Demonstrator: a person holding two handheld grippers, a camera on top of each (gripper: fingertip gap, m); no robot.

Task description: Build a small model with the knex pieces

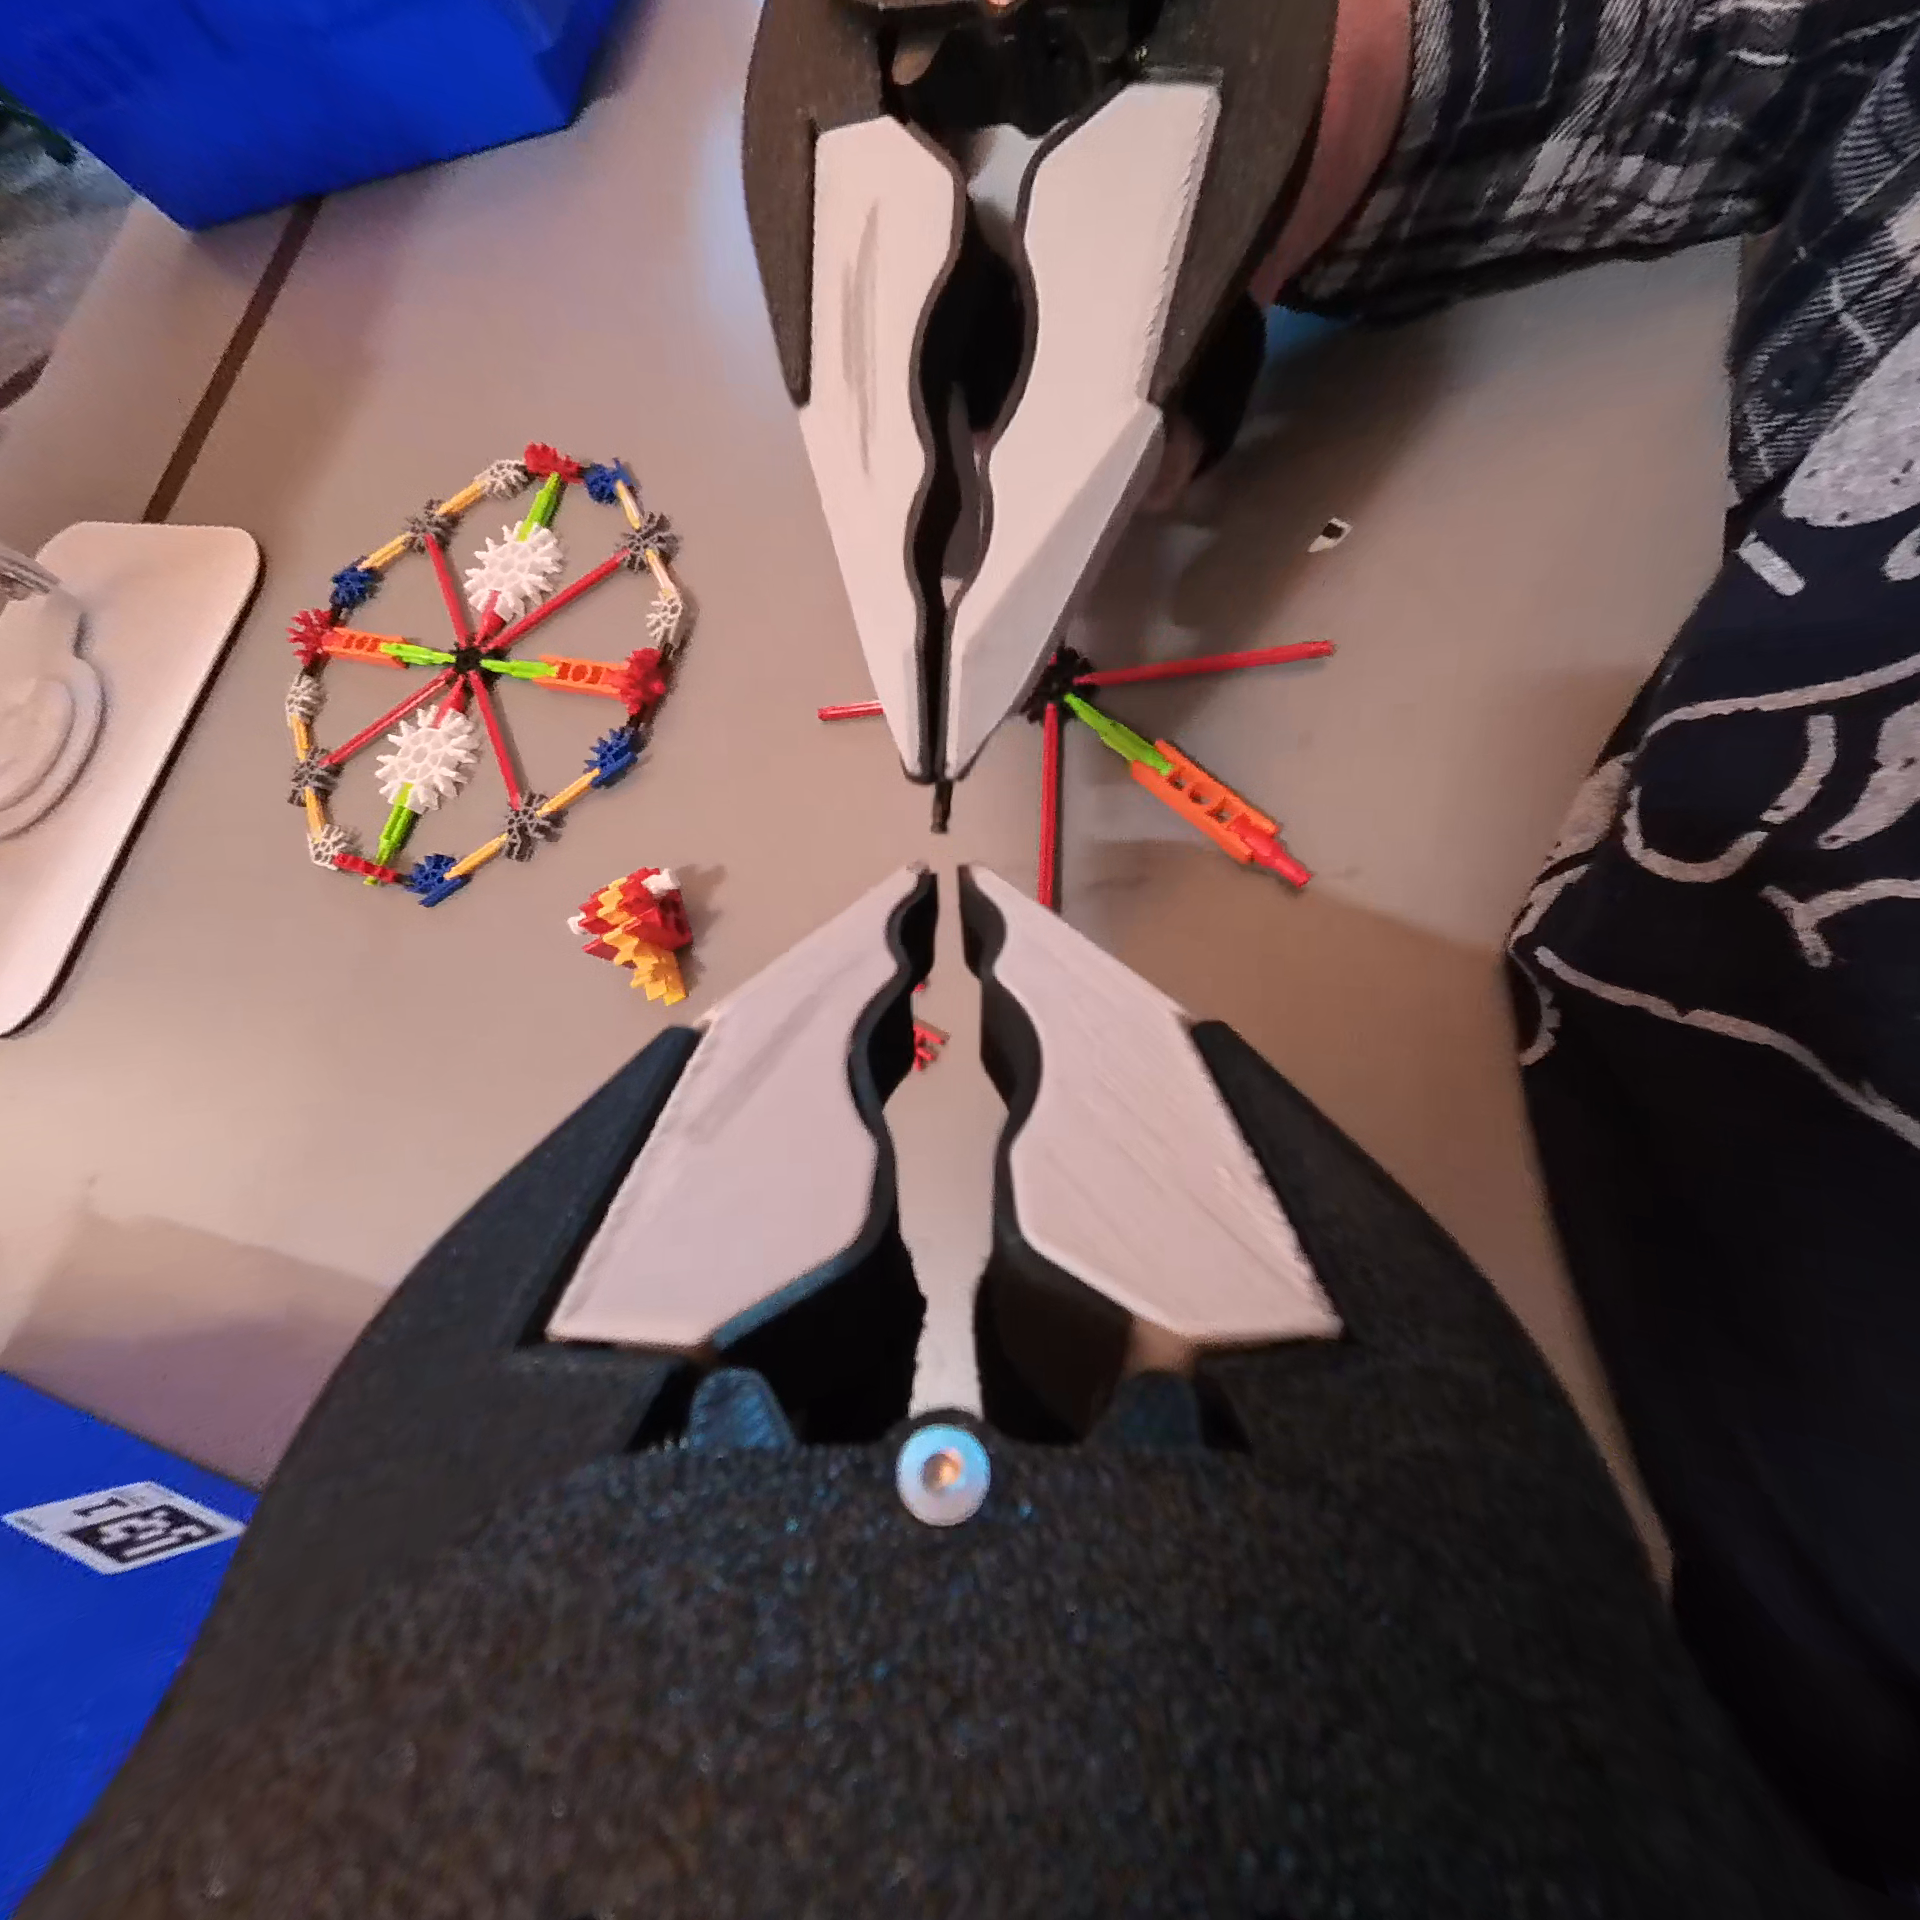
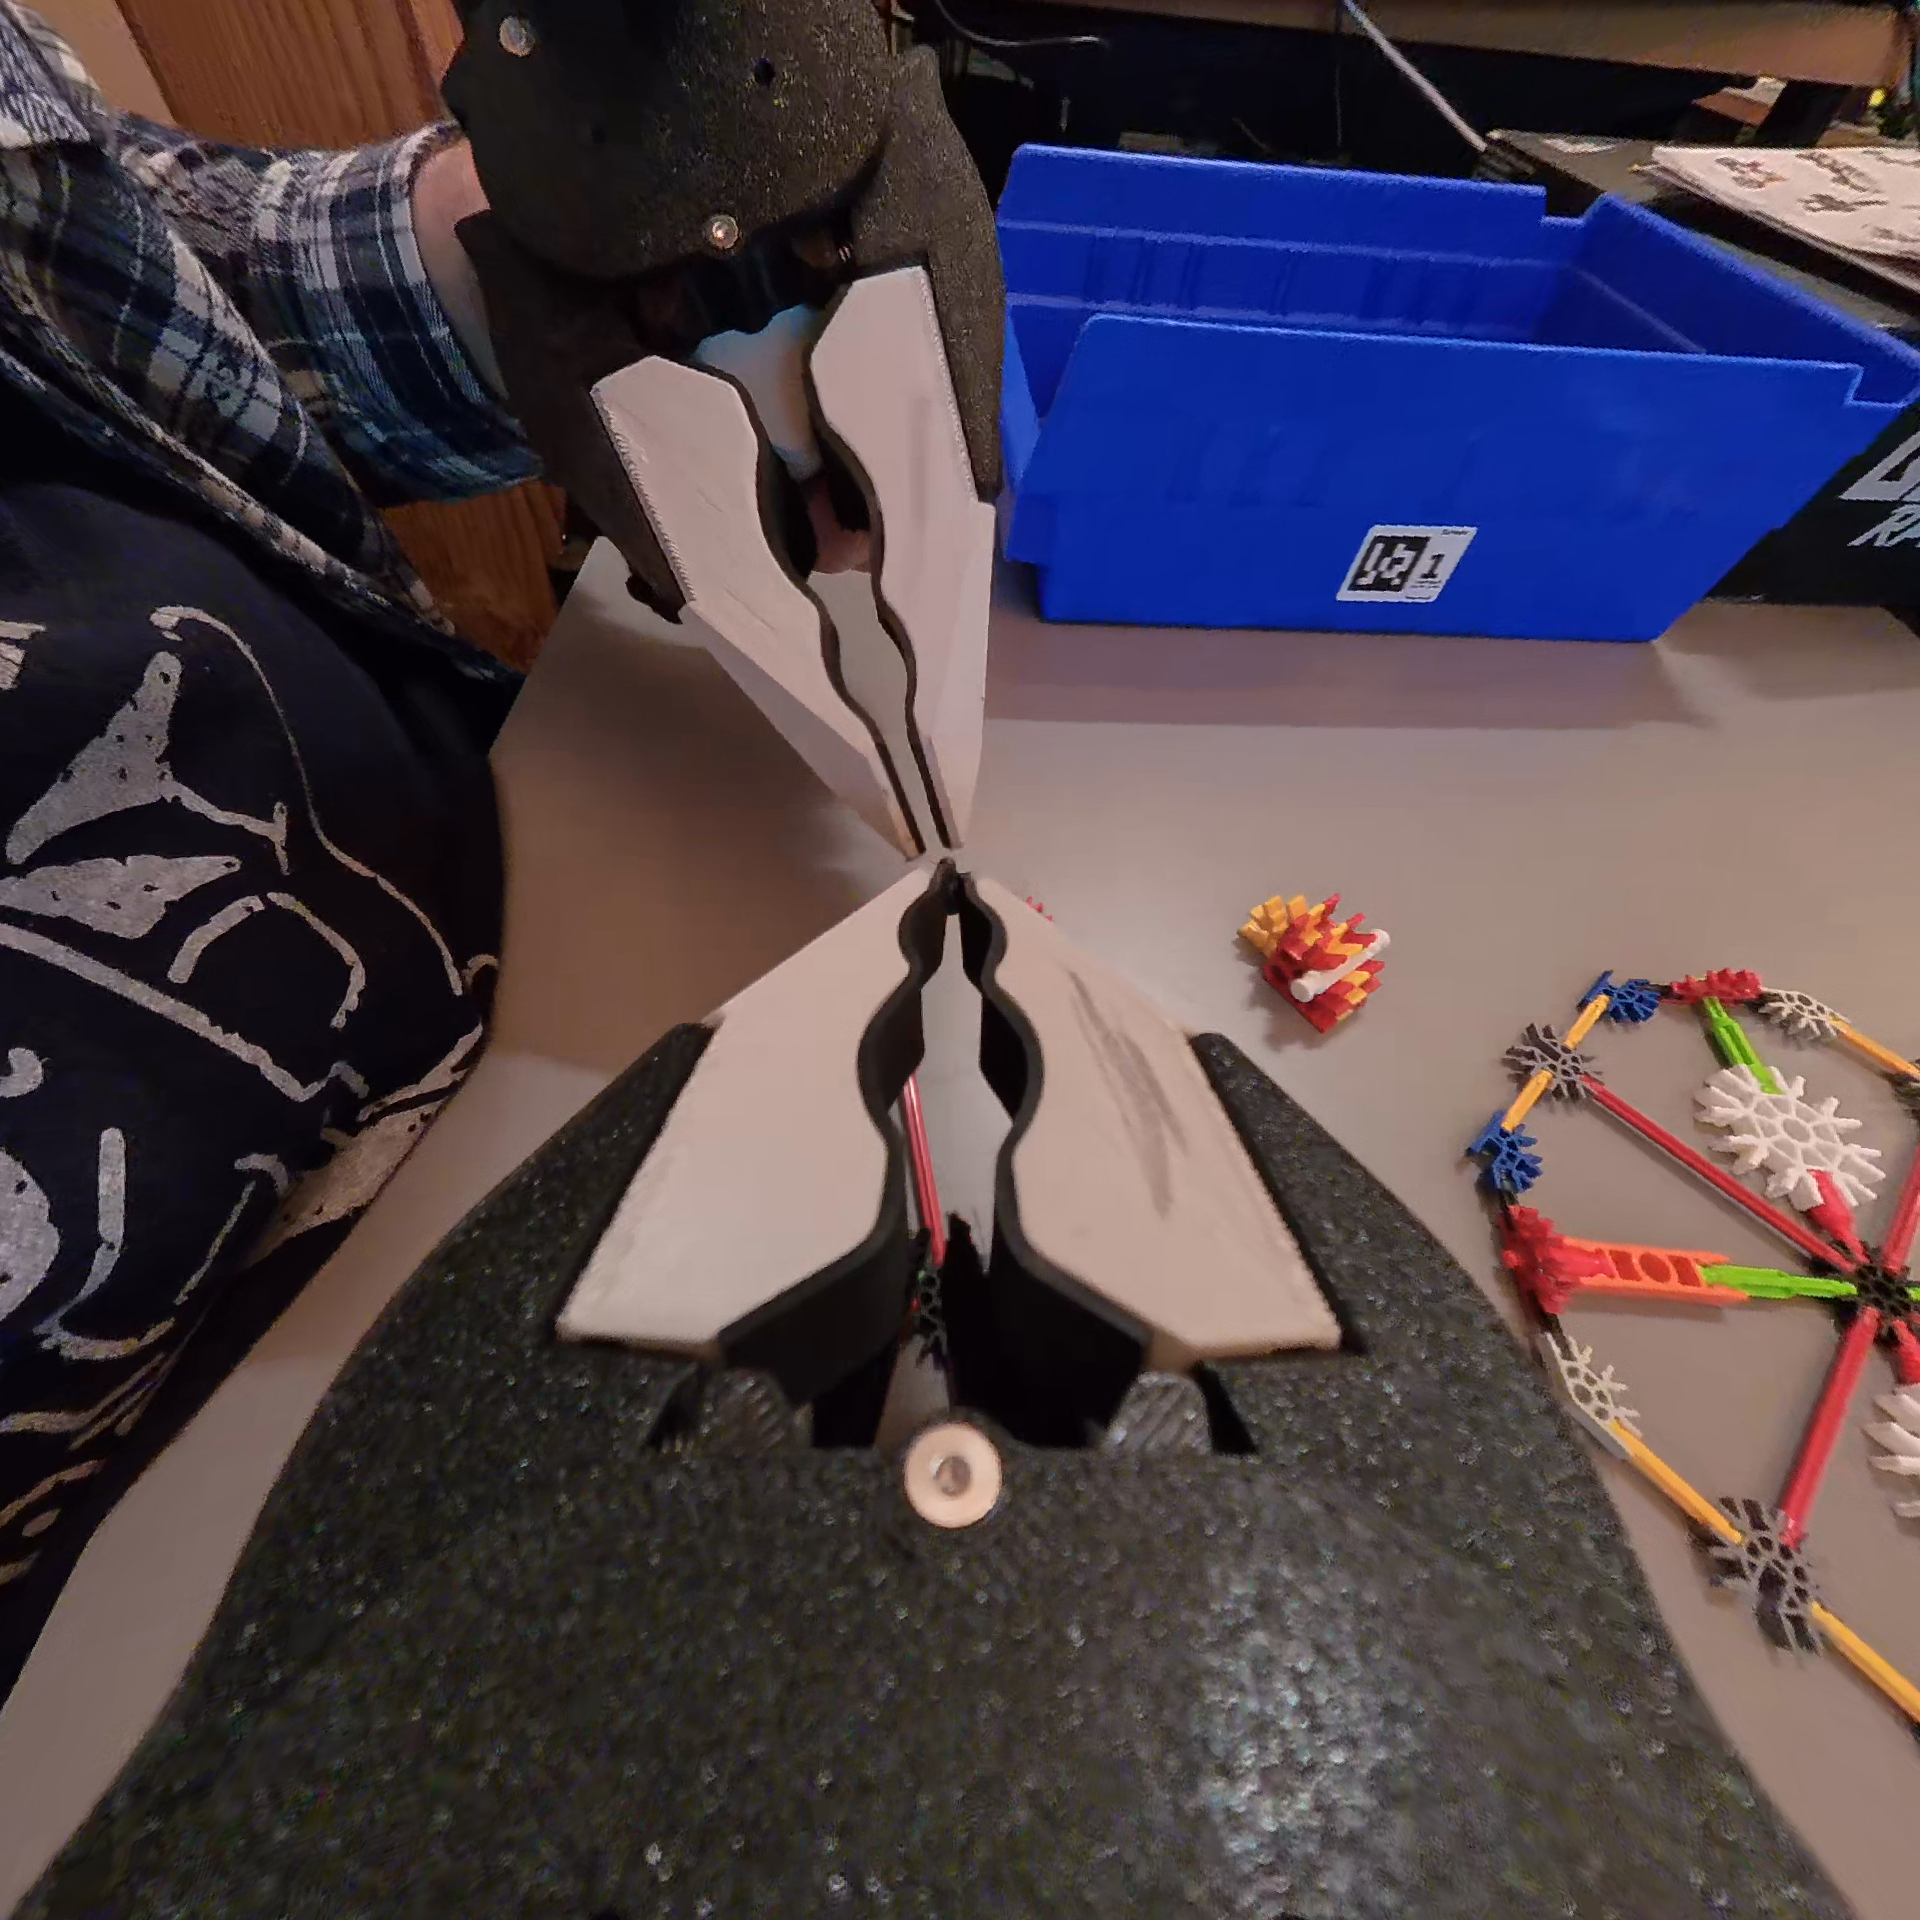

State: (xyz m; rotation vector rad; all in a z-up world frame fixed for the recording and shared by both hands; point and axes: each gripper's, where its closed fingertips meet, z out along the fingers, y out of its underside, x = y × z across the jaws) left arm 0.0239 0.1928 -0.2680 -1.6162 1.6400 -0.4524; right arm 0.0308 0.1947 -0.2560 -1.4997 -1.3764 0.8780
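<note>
My left gripper (image 1: 941, 875) hovers over the table with its tips a narrow gap apart and nothing between them. My right gripper (image 1: 932, 774) points at it tip to tip and is shut on a small dark piece (image 1: 940, 812) that sticks out towards the left tips. In the right wrist view, the right gripper (image 2: 949, 878) almost meets the left gripper (image 2: 932, 844). Beside the tips lies a partial build: a black hub (image 1: 1060, 686) with red rods, a green rod and an orange connector (image 1: 1210, 805). A small red piece (image 1: 925, 1039) lies under the left fingers.
A finished colourful rod wheel (image 1: 468, 660) (image 2: 1766, 1247) lies flat on the table. A small stack of red and yellow connectors (image 1: 639, 935) (image 2: 1320, 961) sits near it. Blue bins (image 2: 1351, 468) (image 1: 312, 104) stand at the table's edges. A person's torso (image 1: 1766, 935) borders one side. Both grippers' tips are close together, under 4 cm apart. The orange connector (image 1: 1210, 805) is about 7 cm from both grippers' fingertips.
</note>
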